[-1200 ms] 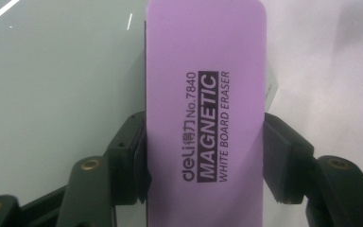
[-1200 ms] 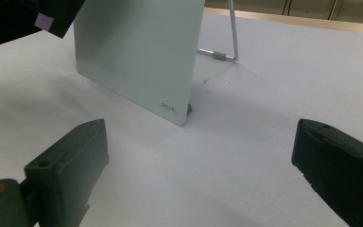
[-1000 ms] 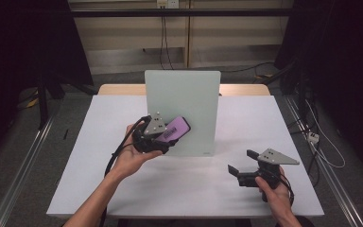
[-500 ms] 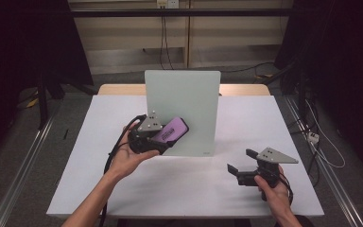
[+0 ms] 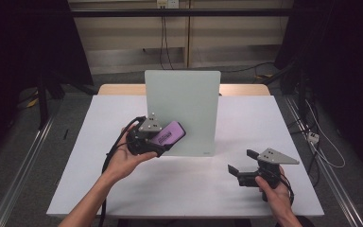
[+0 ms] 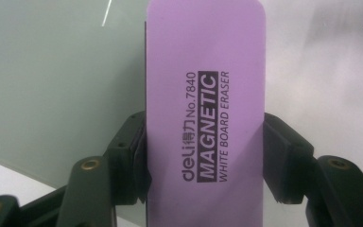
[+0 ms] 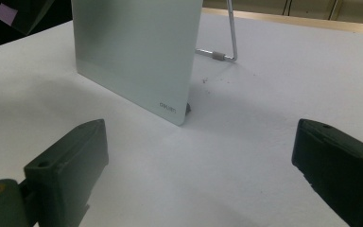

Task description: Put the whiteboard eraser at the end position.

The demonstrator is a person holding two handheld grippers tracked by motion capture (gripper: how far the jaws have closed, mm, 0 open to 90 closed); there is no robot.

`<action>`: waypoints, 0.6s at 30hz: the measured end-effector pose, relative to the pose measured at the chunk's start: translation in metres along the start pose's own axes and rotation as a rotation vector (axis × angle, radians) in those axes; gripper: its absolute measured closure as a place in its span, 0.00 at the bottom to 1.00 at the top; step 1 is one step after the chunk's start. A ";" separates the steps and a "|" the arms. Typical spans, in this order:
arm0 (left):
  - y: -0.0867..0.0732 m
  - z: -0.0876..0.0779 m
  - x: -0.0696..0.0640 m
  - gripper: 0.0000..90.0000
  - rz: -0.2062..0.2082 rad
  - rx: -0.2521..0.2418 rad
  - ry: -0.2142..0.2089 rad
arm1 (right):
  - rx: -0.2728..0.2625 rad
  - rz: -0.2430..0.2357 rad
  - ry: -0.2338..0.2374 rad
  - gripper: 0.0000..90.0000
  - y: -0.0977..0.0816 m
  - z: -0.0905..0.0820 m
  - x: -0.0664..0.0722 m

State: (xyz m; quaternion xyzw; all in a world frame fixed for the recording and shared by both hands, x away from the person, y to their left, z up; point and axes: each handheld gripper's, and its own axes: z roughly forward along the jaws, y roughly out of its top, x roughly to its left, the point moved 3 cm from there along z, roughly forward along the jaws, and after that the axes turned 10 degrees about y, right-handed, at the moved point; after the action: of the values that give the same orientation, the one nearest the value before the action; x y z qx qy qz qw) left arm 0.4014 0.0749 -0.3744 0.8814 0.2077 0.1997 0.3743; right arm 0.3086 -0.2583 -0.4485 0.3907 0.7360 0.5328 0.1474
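The left tongs [image 5: 163, 142] clamp a purple rectangular magnetic whiteboard eraser [image 6: 205, 109] against the upright pale-green glass board [image 5: 184, 104]; the right tongs [image 5: 242, 161] gape wide.

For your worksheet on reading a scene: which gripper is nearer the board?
Left. The left gripper holds the eraser up at the board; the right gripper rests apart, off its lower corner.

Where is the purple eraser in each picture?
High view: the purple eraser sits left of centre, clamped in the left gripper, in front of the standing board.
Left gripper view: eraser fills the middle, between the jaws.
Right gripper view: a purple bit at top left may be it.
Shared landmark: the standing board.
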 end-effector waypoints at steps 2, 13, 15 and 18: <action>-0.002 -0.002 0.000 0.46 -0.015 -0.011 -0.002 | -0.001 -0.001 -0.002 0.05 0.000 0.000 -0.001; -0.011 -0.008 -0.001 0.46 -0.013 0.021 0.001 | -0.003 0.016 -0.002 0.05 -0.001 0.000 -0.001; -0.011 -0.010 -0.003 0.46 -0.009 0.023 0.001 | -0.007 0.013 0.002 0.05 -0.001 -0.002 0.000; -0.012 -0.012 -0.004 0.46 -0.004 0.030 0.001 | -0.006 0.006 0.003 0.05 0.000 -0.002 0.001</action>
State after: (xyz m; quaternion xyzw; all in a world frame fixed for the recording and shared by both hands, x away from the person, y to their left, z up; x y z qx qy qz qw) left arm 0.3893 0.0871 -0.3760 0.8864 0.2125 0.1960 0.3614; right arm 0.3066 -0.2591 -0.4476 0.3919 0.7333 0.5360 0.1459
